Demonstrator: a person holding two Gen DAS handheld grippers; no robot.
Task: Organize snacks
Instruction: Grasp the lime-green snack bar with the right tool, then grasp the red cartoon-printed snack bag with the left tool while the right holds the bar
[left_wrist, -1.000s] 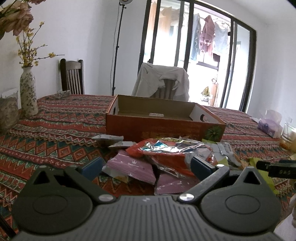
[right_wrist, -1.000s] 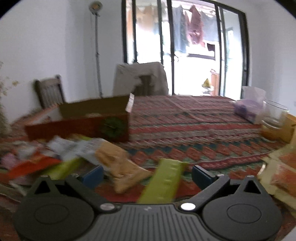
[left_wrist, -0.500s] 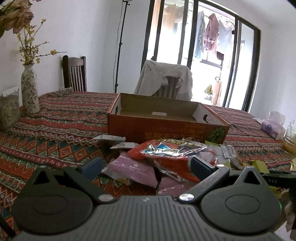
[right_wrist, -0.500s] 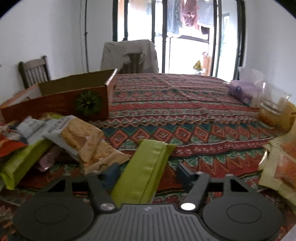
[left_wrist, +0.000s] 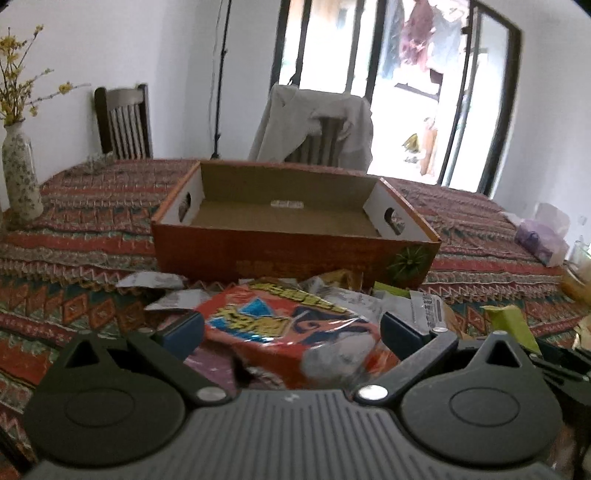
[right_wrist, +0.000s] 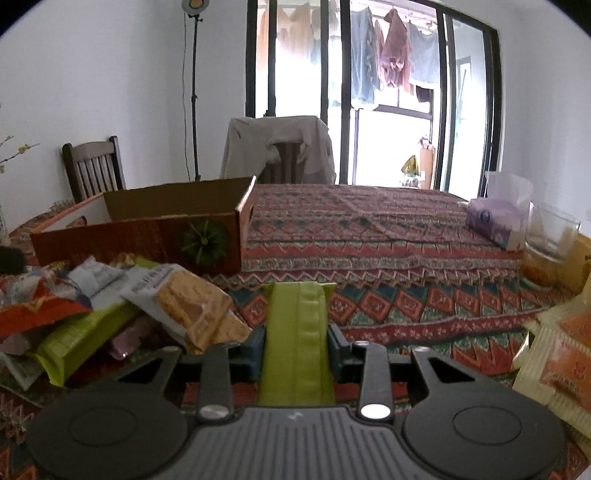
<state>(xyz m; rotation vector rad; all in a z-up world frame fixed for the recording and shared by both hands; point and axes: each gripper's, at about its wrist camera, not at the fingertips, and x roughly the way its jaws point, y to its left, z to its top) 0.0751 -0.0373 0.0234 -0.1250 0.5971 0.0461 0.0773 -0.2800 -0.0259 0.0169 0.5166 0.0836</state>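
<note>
Between right gripper pads: green snack bar, jaws closing on it vs wide a sec ago, so pickup's underway. Left gripper now nearer, open around red snack bag. Cardboard box beyond on patterned tablecloth; chairs, balcony doors behind.

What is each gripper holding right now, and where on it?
Right gripper: jaws closing on the green snack bar, pads on its long side edges. Left gripper: open around the red snack bag, gripping nothing.
</note>
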